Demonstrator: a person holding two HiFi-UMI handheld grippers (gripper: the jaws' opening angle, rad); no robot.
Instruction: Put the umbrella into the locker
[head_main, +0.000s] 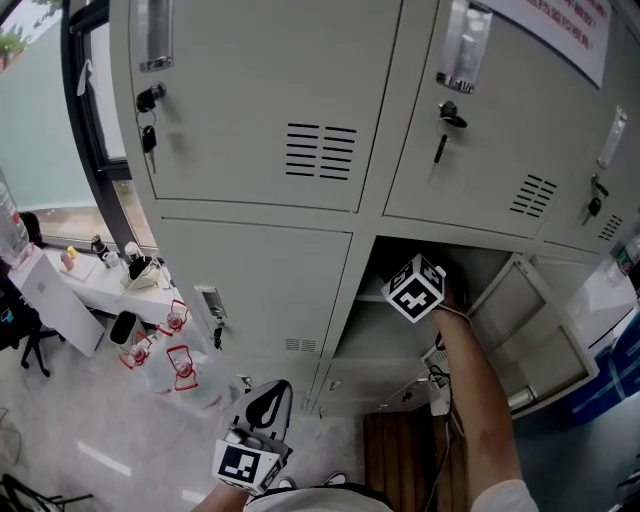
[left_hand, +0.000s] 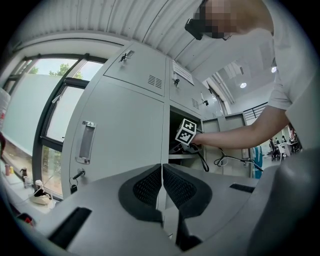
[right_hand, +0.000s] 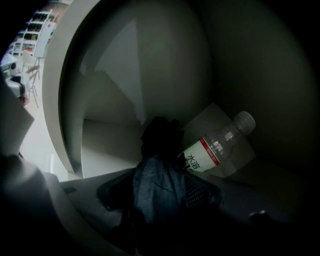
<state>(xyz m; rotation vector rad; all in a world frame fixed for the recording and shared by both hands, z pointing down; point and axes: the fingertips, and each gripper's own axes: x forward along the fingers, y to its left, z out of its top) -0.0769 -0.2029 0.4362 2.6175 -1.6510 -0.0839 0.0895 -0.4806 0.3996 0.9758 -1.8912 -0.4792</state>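
Observation:
The folded dark umbrella (right_hand: 156, 181) sits between the jaws of my right gripper (right_hand: 159, 195), which is shut on it inside the open locker compartment (head_main: 480, 290). The umbrella's dark end points at the compartment's back wall. In the head view only the right gripper's marker cube (head_main: 415, 288) and the forearm show at the compartment's mouth, and the umbrella is hidden. The left gripper view shows the same cube (left_hand: 187, 132) at the opening. My left gripper (head_main: 268, 400) hangs low in front of the lockers, shut (left_hand: 162, 172) with nothing in it.
A clear water bottle (right_hand: 216, 146) with a red and white label lies on a pale sheet (right_hand: 242, 157) in the compartment, right of the umbrella. The compartment's door (head_main: 545, 335) stands open at the right. Closed locker doors with keys (head_main: 148, 120) surround it. A white desk (head_main: 95, 285) stands at the left.

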